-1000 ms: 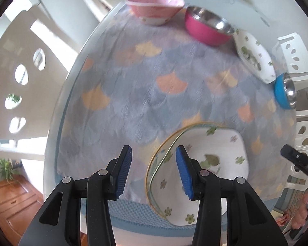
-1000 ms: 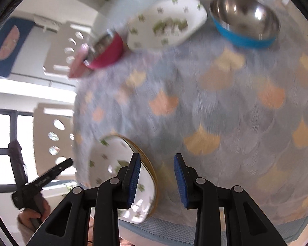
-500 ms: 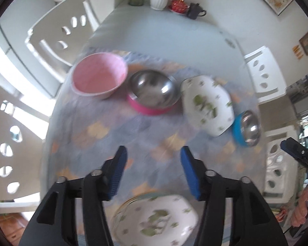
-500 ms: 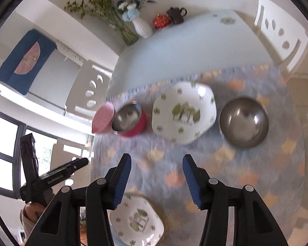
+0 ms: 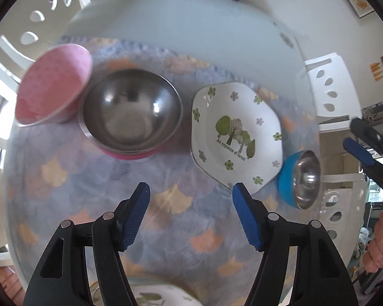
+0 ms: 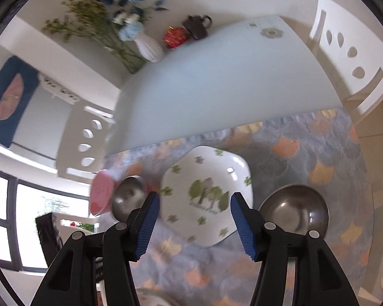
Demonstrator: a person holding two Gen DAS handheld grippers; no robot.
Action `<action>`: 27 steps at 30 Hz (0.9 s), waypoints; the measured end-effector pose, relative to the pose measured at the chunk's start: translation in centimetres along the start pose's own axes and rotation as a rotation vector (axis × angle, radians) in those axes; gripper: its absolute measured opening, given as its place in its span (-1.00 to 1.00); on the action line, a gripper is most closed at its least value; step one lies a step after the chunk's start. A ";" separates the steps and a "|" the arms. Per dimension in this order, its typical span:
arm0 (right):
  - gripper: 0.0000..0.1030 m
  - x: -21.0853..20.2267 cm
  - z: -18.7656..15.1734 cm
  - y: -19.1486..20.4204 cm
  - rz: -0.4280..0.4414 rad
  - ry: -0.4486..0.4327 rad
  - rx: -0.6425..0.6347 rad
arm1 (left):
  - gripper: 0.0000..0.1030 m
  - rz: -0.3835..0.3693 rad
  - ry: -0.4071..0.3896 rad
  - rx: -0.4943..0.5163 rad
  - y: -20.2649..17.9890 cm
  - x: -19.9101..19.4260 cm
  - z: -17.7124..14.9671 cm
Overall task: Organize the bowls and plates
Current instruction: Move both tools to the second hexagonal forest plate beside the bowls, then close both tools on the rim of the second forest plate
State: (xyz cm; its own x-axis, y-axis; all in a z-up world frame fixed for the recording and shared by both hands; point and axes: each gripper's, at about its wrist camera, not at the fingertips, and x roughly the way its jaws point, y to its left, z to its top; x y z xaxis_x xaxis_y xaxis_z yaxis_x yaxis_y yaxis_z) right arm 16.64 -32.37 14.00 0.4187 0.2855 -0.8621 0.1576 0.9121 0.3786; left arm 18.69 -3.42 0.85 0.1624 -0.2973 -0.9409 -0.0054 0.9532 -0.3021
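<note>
Both grippers, left (image 5: 189,191) and right (image 6: 194,201), hang over the mat with jaws just opening, empty, above the tree-printed plate (image 5: 236,134).

the near plate (image 5: 155,297) is cut off by the bottom edge in both wrist views, partly behind the gripper arms. beside the tree plate (image 6: 206,195), the pink bowl (image 6: 100,195) and steel bowl (image 6: 129,199) smear with blur in the right view, the steel one partly behind a blue finger (image 6: 146,225). a hand (image 5: 379,244) is clipped at the left view's right rim.
</note>
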 end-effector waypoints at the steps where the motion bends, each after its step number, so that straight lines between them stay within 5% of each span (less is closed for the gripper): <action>1: 0.08 1.5 0.7 -0.9 -0.005 0.021 0.011 | 0.27 0.000 0.010 0.003 -0.4 1.0 0.2; 15: 0.08 15.3 4.6 -6.8 -0.081 0.135 0.050 | 0.23 -0.003 0.080 0.014 -1.6 9.3 1.1; 27: 0.12 19.3 4.6 -4.3 -0.108 0.166 -0.132 | 0.10 -0.023 0.004 -0.007 -1.1 9.9 1.3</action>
State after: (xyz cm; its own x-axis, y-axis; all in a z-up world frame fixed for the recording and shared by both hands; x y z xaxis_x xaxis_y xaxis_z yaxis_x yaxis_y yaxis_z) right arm 28.18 -32.11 -2.74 0.2517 0.2186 -0.9428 0.0710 0.9674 0.2432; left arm 21.56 -7.37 -7.94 0.1587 -0.3197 -0.9341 -0.0088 0.9456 -0.3252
